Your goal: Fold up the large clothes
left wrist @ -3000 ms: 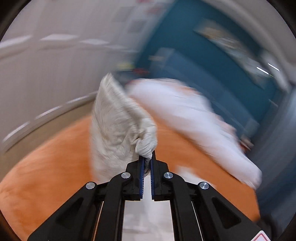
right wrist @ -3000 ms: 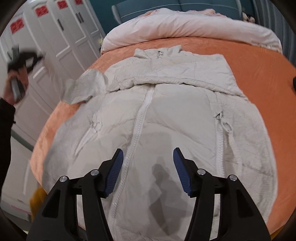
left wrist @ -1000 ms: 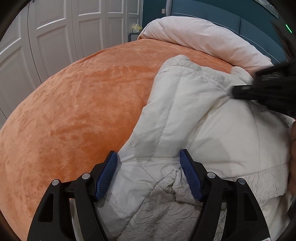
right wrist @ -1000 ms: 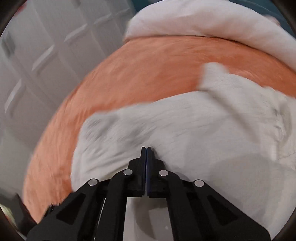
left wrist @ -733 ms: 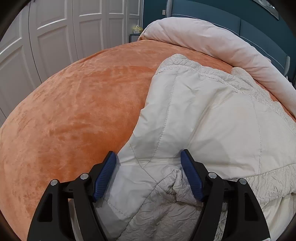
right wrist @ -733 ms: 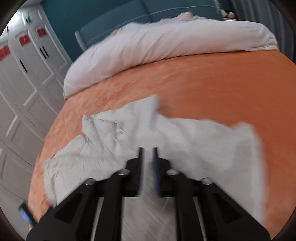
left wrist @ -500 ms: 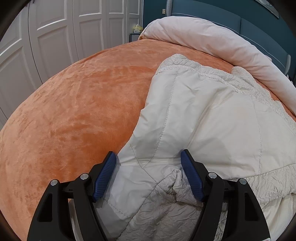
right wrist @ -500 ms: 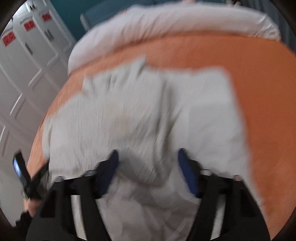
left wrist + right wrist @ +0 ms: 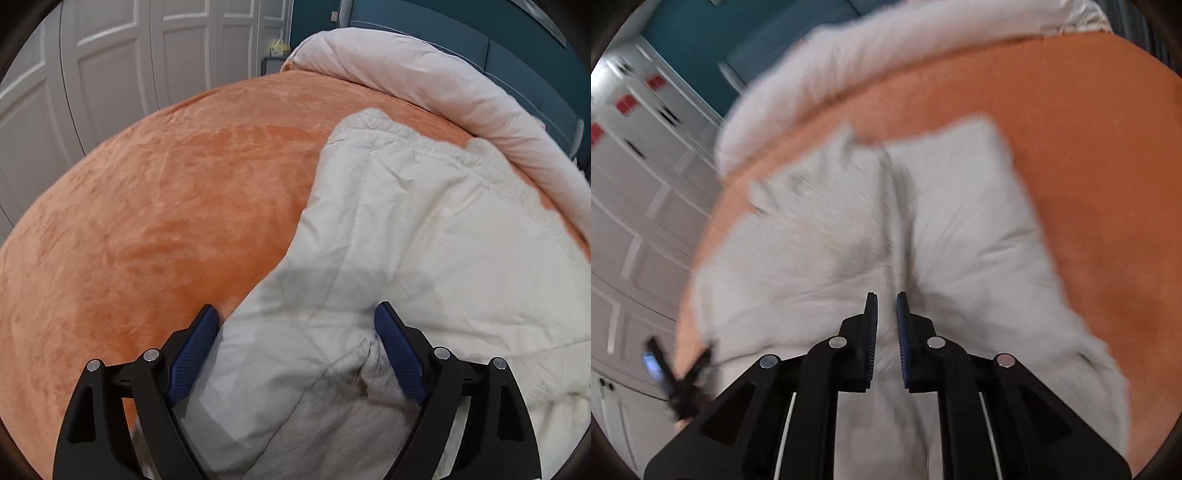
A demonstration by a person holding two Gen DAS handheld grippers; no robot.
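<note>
A cream padded jacket (image 9: pixel 424 229) lies on the orange bed cover (image 9: pixel 166 206), its left side folded over onto the body. My left gripper (image 9: pixel 297 332) hovers over the jacket's near-left folded edge. Its jaws are wide and still opening, with fabric below them and no pad pressing on it. In the blurred right wrist view the jacket (image 9: pixel 831 258) fills the middle. My right gripper (image 9: pixel 886 299) is above its centre crease, jaws closing to a narrow gap with no fabric clearly pinched. The left gripper (image 9: pixel 676 380) shows as a dark blur at the lower left.
A rolled pale duvet (image 9: pixel 424 74) lies across the head of the bed, in front of a teal headboard (image 9: pixel 517 55). White wardrobe doors (image 9: pixel 110 55) stand close along the bed's left side. Bare orange cover (image 9: pixel 1089 147) lies right of the jacket.
The right gripper swept from the jacket's left side to its middle, opened wide, then narrowed again. It left the left wrist view. The left jaws spread wider without moving off.
</note>
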